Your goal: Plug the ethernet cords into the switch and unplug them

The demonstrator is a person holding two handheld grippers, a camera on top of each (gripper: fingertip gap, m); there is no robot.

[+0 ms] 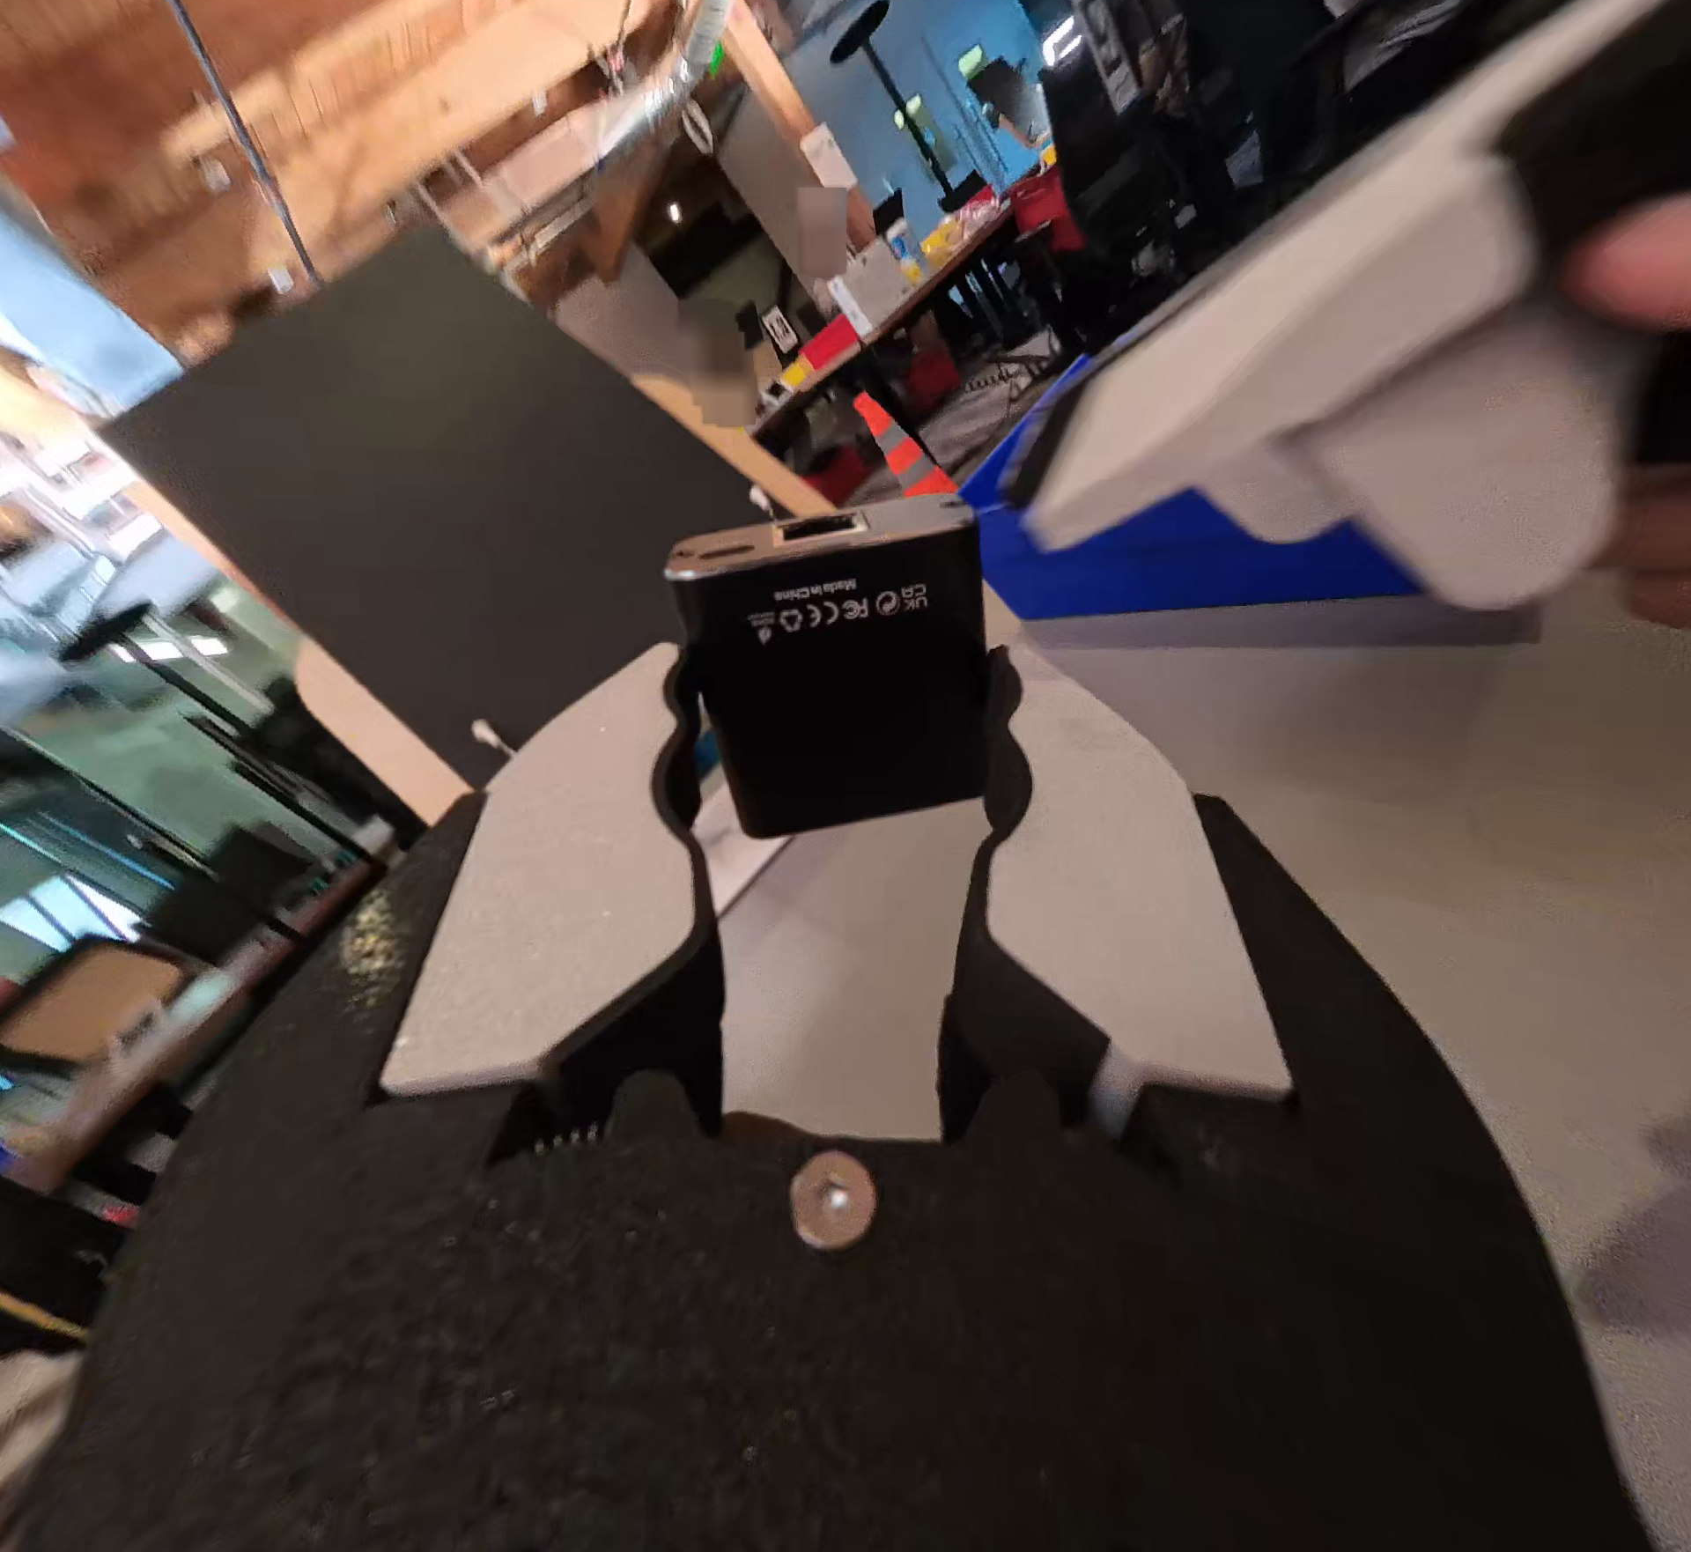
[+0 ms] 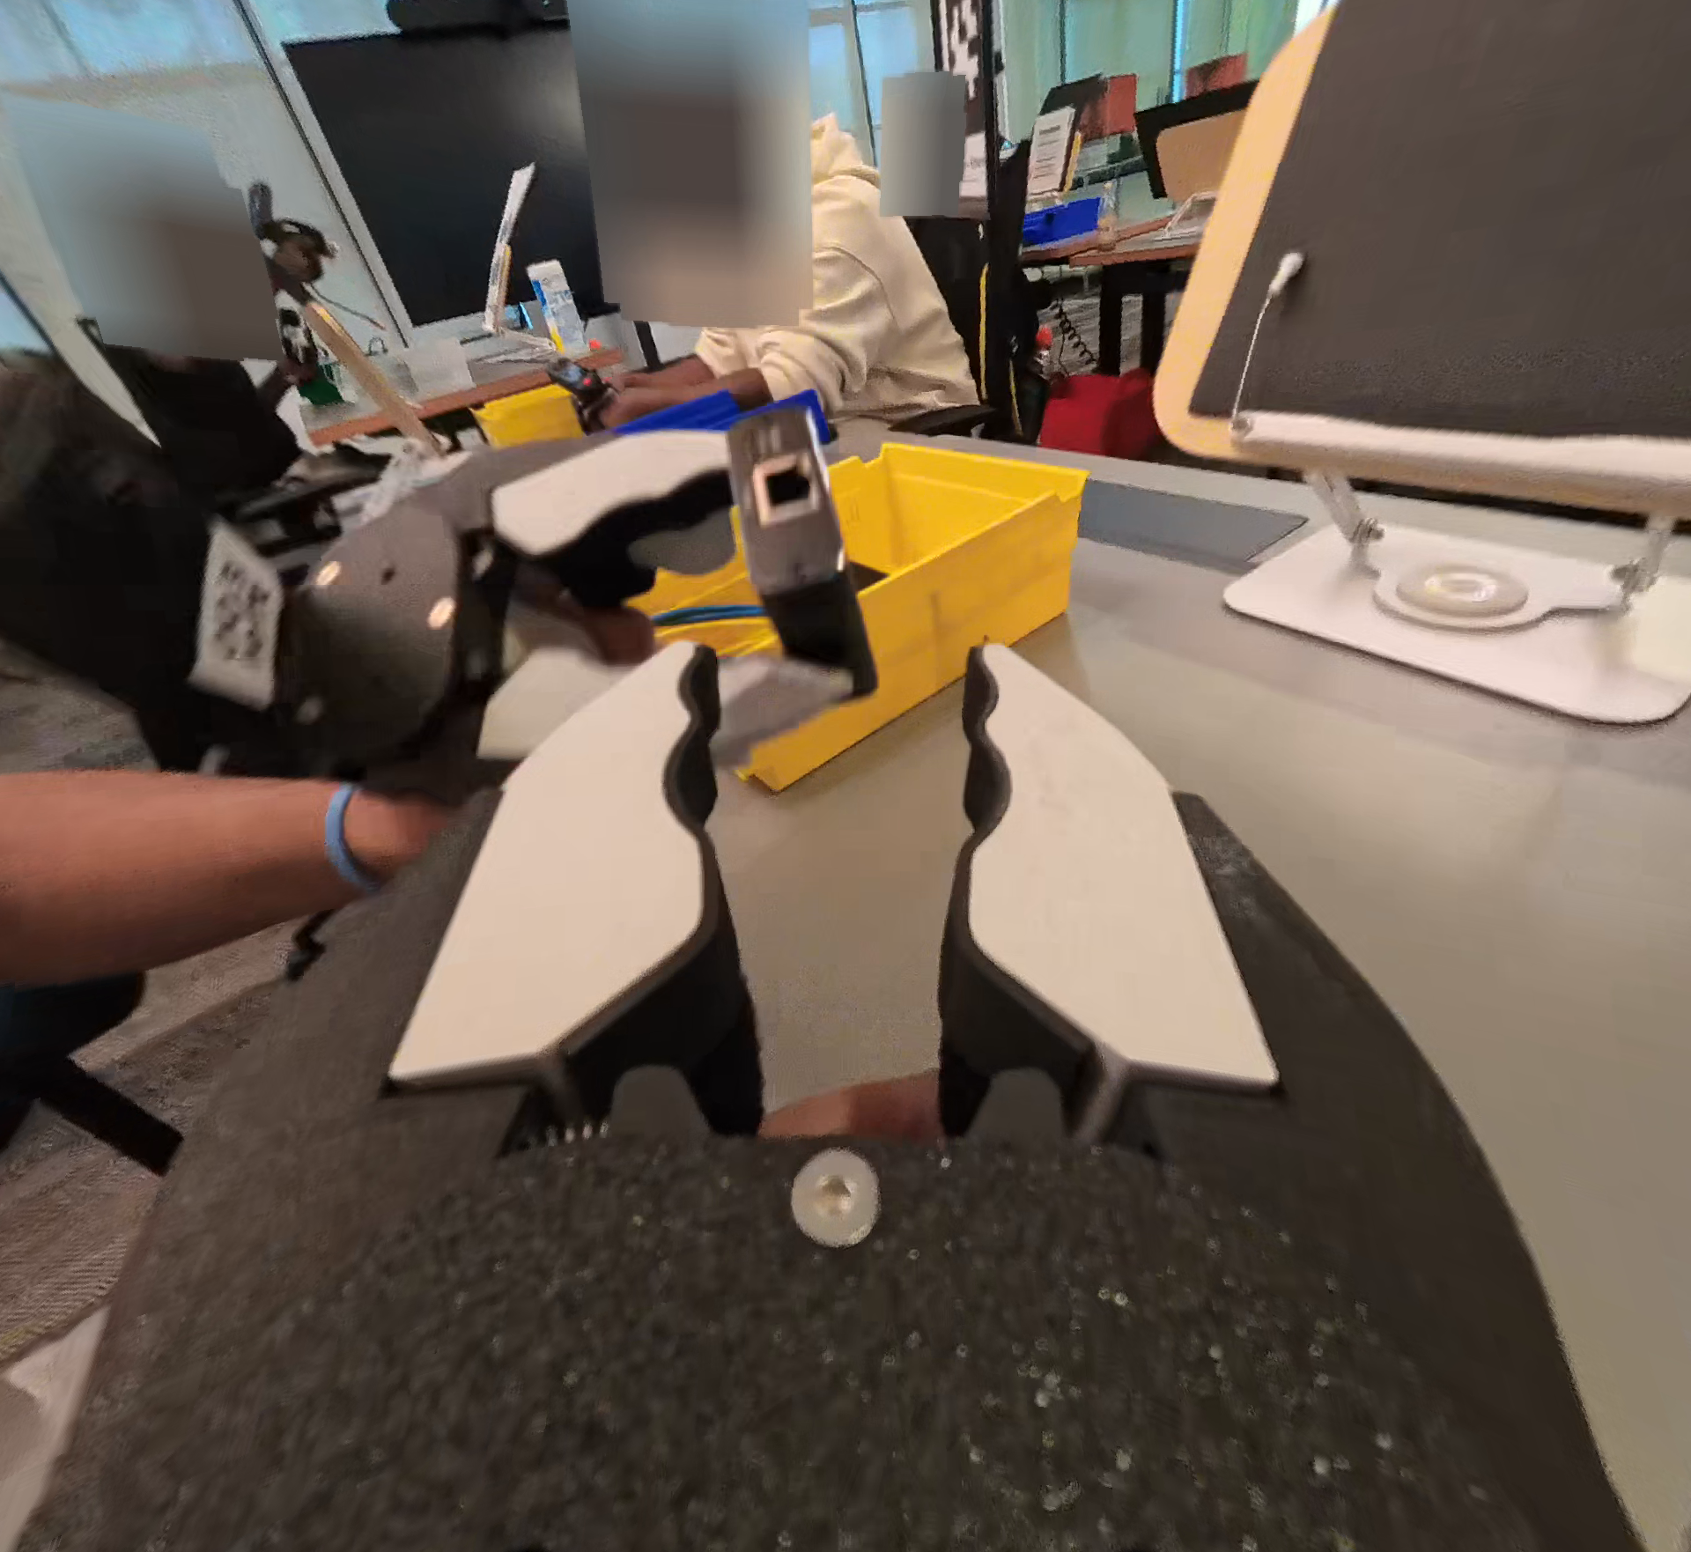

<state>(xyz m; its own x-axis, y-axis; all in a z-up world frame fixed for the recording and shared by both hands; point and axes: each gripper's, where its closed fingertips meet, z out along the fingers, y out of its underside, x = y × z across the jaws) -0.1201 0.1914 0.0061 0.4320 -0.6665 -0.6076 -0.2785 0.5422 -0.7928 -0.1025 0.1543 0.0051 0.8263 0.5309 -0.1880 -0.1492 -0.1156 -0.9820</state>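
The left gripper point(image 1: 837, 712) clamps the black switch point(image 1: 828, 666) — its port faces 12 o'clock. The right gripper point(image 2: 837, 716) gapes empty — a yellow bin point(image 2: 961, 556) sits at 12 o'clock.

Two grippers are seen: the left gripper point(image 1: 837, 721) and the right gripper point(image 2: 837, 716). One black switch point(image 1: 828, 666) is counted, with one open port point(image 1: 817, 527) on its far end. One yellow bin point(image 2: 952, 556) and one blue bin point(image 1: 1180, 556) are counted on one grey table point(image 2: 1281, 867). One stand point(image 2: 1455, 593) is seen far right. One orange cone point(image 1: 901, 451) is seen beyond.
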